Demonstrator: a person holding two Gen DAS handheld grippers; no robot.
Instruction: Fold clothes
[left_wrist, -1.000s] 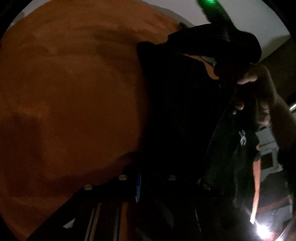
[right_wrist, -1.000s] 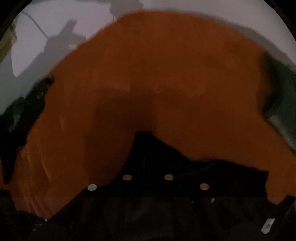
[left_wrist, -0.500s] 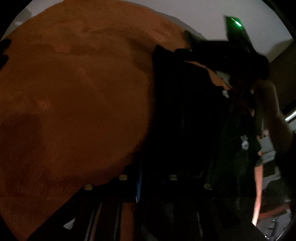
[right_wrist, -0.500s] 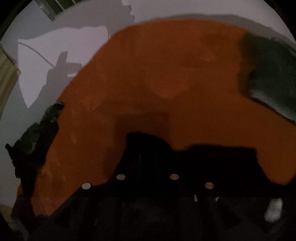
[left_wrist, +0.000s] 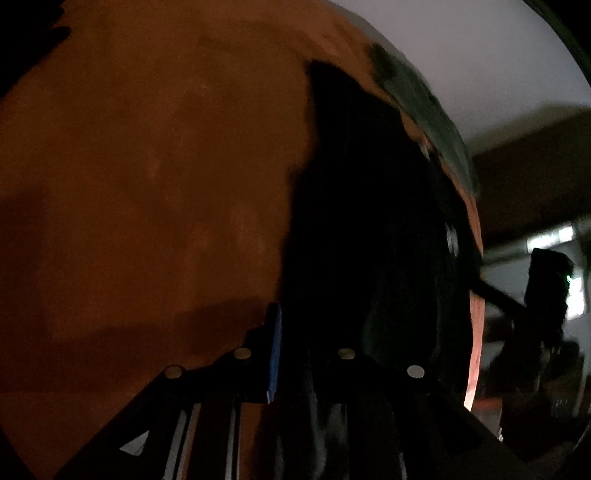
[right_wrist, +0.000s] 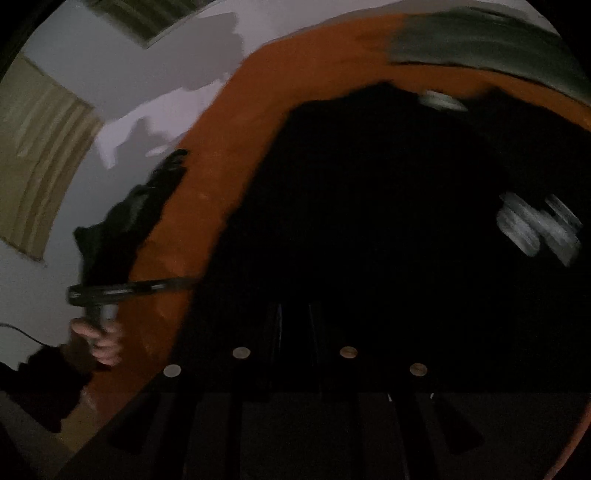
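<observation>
Frankly, the room is dim and much of this is murk. The black shirt (right_wrist: 369, 206) lies spread on the orange bed (left_wrist: 147, 166), a pale print (right_wrist: 535, 225) smeared by blur at its right. The left gripper (left_wrist: 295, 354) has black cloth between its fingers and its jaws are opening; one blue pad (left_wrist: 274, 354) shows, the other is lost in the cloth (whether the pads press on it I cannot tell). The right gripper (right_wrist: 295, 332) sits over the shirt, its fingertips swallowed by black, so clenched, released or grasping cloth cannot be told. A grey-green garment (right_wrist: 480, 44) lies at the bed's far edge, another dark one (right_wrist: 129, 218) at its left edge. The left hand (right_wrist: 99, 339), in a dark sleeve (right_wrist: 48, 380), is at the bed's left side.
</observation>
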